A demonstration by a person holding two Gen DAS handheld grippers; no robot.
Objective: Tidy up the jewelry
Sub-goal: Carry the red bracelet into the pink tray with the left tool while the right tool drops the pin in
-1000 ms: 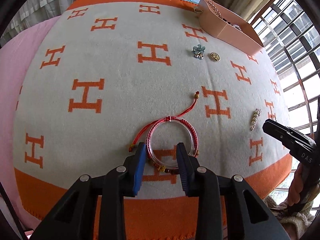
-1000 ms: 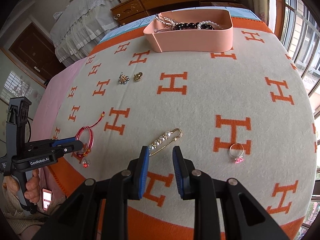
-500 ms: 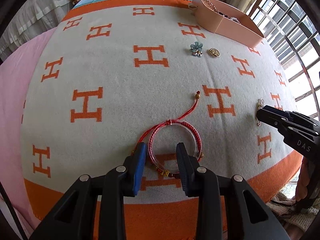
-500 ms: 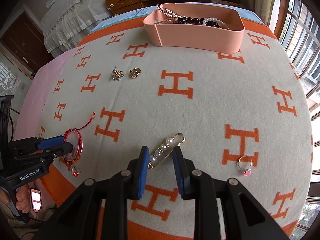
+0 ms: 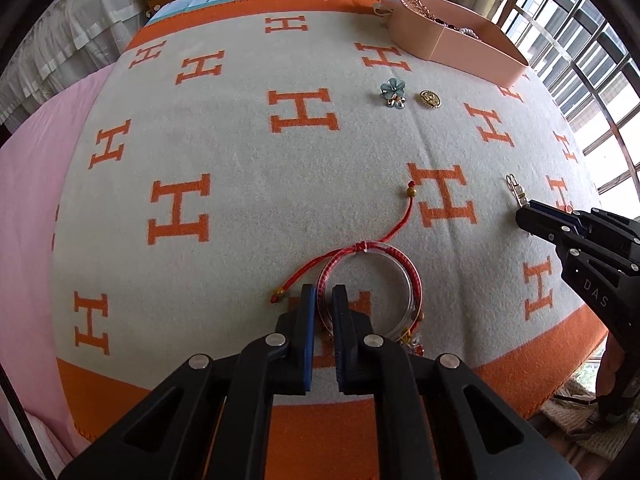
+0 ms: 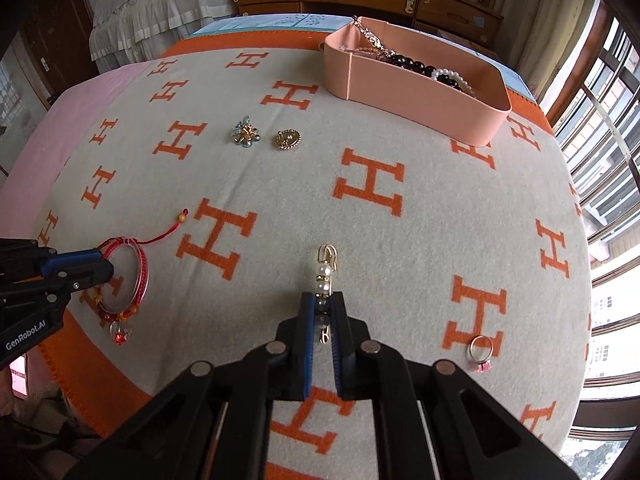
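Your left gripper (image 5: 323,294) has just closed on the red bracelet (image 5: 370,284): the blue pads pinch the near-left rim of the ring where it lies on the blanket (image 5: 240,152), with the cords and beads trailing off to either side. Your right gripper (image 6: 323,300) has just closed too, clamped on the pearl pin (image 6: 326,270); the pearls sit between the pads and the gold loop end sticks out past the tips, pointing away from you. The pin lies flat on the blanket. The pink tray (image 6: 420,96) sits at the far edge, well apart from both grips, with black and white beads and a chain inside. The flower brooch (image 6: 245,134) and gold button (image 6: 287,139) lie side by side mid-blanket. The ring with pink stone (image 6: 480,354) lies near the right gripper, to its right.
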